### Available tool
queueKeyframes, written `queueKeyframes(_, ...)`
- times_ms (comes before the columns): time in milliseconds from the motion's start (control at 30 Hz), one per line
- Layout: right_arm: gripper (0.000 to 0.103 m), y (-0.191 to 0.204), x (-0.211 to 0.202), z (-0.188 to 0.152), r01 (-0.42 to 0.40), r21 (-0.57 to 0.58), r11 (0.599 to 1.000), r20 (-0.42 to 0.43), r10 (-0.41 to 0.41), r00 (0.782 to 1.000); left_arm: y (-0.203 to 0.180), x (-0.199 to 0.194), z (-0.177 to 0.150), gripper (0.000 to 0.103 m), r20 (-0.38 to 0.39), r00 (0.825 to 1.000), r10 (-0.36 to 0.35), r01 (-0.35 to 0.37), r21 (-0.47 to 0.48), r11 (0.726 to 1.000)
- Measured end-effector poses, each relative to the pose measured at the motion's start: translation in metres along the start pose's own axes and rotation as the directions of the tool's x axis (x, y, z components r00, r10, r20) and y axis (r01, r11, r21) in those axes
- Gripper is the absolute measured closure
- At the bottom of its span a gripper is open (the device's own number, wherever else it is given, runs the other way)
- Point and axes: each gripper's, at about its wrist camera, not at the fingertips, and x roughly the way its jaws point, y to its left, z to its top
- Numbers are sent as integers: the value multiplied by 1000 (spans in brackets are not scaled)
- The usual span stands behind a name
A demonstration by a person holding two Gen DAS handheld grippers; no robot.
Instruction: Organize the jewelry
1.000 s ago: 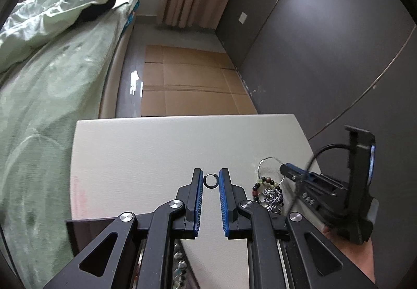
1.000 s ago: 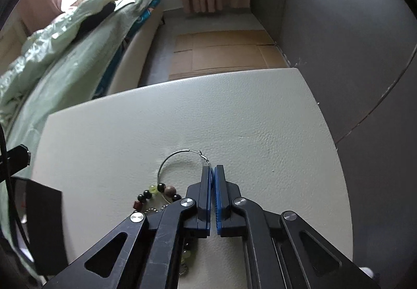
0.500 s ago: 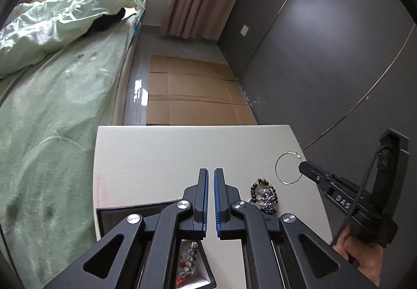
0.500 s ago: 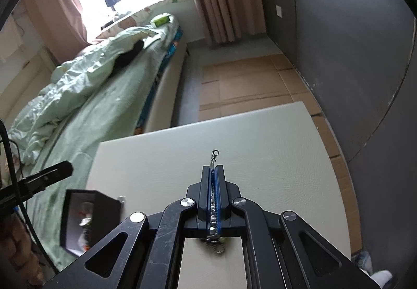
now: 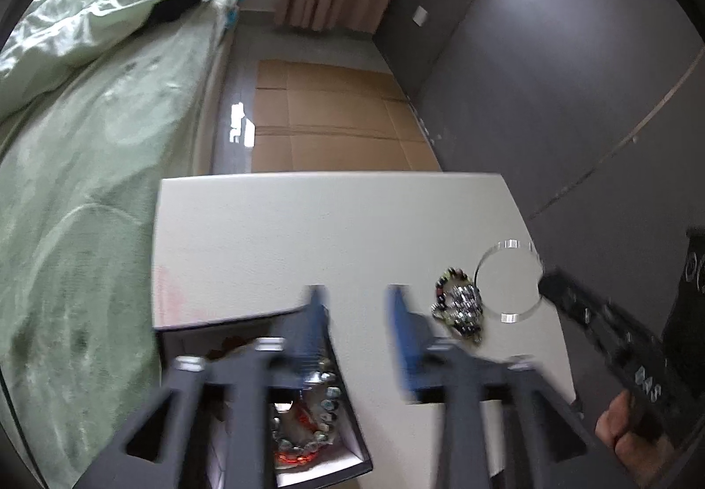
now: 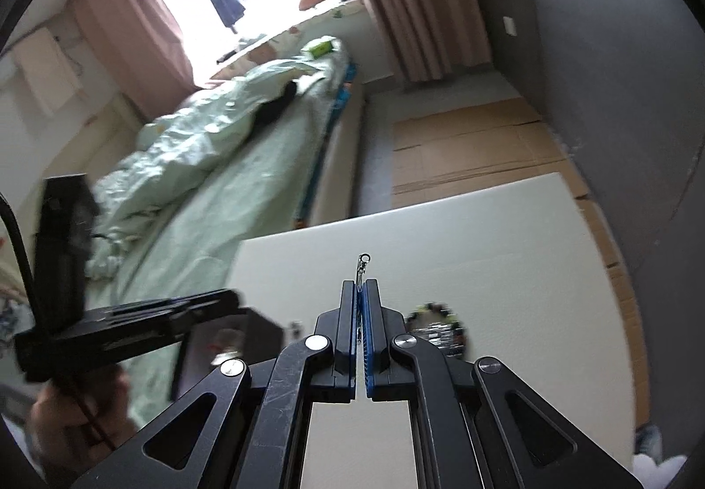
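Box [image 5: 348, 451] on table [image 5: 308, 224] left, bracelets [image 5: 458, 304] right, bed [image 5: 88, 180] beside table

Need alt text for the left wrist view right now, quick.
The left gripper, jaws open and blurred, hangs over an open jewelry box holding beaded pieces. To the right, the right gripper holds a wire hoop above a bracelet pile on the white table.

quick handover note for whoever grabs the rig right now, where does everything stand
Left gripper: open, nothing held, above the black jewelry box.
Right gripper: shut on the wire hoop, lifted off the table; its clasp pokes out past the fingers.
Done: beaded pieces already lie in the box.
Left: put the hoop in the box, then the bead bracelet and chain pile on the table.
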Motion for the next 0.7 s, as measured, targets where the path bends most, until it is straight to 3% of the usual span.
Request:
queueKeyframes(33, 99, 6, 1, -1, -24, -7, 1000, -3, 24, 1000, 3, -4, 1, 33, 20, 1000, 9, -8, -8, 1000)
queueKeyframes(267, 99, 40, 13, -7, -198, -22, 980, -38, 197, 980, 31, -22, 6, 32, 67, 997, 26, -18, -107, 994)
queueKeyframes(433, 99, 61, 28, -13, -279, -30, 960, -73, 277, 958, 44, -25, 7, 32, 77, 996, 37, -26, -140, 990)
queueKeyframes(600, 99, 79, 59, -22, -354, -5, 935, -183, 347, 920, 54, -25, 5, 32, 72, 996, 49, -38, -150, 988)
queueKeyframes(667, 93, 78, 72, -24, -329, 6, 944, -225, 322, 920, 57, -25, 4, 32, 69, 996, 56, -45, -146, 988)
queueKeyframes(700, 80, 76, 75, -23, -317, 3, 948, -229, 309, 923, 58, -25, 3, 32, 67, 996, 60, -50, -141, 989)
